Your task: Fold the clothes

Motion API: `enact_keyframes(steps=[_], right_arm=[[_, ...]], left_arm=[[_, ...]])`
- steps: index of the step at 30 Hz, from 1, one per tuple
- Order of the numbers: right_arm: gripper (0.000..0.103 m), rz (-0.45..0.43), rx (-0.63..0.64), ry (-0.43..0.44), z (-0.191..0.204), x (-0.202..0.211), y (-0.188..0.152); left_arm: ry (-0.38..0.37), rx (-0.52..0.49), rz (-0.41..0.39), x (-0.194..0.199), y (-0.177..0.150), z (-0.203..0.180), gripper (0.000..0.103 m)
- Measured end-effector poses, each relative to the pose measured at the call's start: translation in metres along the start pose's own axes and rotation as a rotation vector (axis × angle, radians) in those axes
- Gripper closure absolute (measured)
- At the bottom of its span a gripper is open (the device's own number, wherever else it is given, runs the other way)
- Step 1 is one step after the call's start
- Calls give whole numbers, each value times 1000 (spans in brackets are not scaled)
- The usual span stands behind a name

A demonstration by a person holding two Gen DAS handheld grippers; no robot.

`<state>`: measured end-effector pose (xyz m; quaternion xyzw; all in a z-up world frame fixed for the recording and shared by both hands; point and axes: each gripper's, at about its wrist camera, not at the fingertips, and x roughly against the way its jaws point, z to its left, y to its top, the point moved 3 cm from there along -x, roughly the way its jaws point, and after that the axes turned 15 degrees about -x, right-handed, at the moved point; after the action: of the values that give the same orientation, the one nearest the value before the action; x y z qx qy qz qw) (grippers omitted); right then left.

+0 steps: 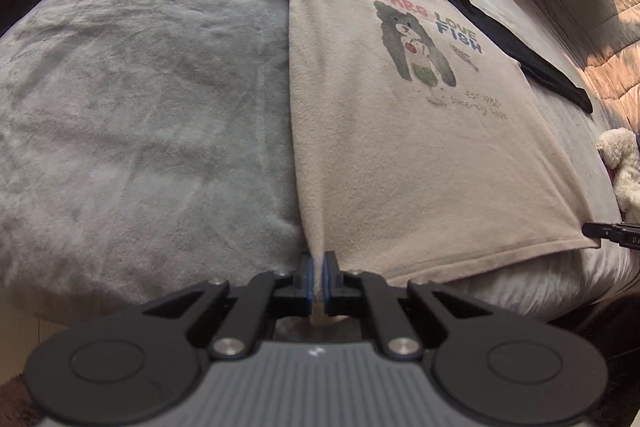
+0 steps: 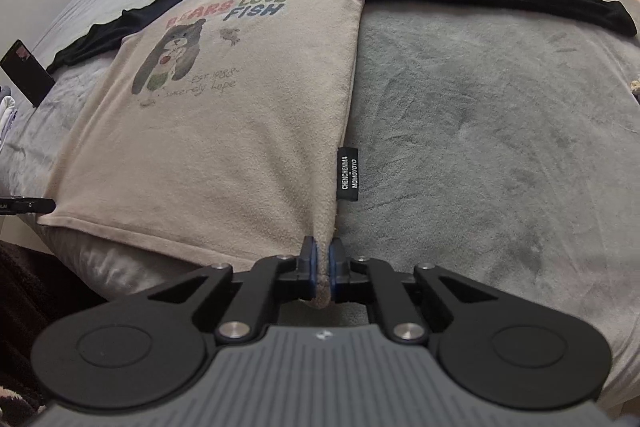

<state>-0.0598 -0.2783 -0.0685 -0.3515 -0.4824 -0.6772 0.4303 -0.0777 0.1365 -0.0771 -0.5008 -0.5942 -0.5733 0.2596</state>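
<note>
While the beige fleece shirt with black sleeves and a bear print (image 1: 420, 131) lies flat on the grey plush bed cover (image 1: 140, 107), each tool pinches one of its lower corners. Blue pads of the left tool (image 1: 319, 277) are closed tight on the hem corner at the shirt's left edge. Likewise, the right tool (image 2: 324, 267) is clamped on the opposite corner, just below a black woven side label (image 2: 347, 174). Both sleeves stretch outward across the bed.
</note>
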Motion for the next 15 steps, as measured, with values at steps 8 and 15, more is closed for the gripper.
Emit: enact_keyframes(steps=[8, 15], right_arm=[[88, 15, 35, -47, 3, -13, 3], [59, -90, 117, -98, 21, -1, 23]], left_arm=[[0, -19, -23, 9, 8, 0, 74], [69, -103, -143, 27, 41, -8, 56]])
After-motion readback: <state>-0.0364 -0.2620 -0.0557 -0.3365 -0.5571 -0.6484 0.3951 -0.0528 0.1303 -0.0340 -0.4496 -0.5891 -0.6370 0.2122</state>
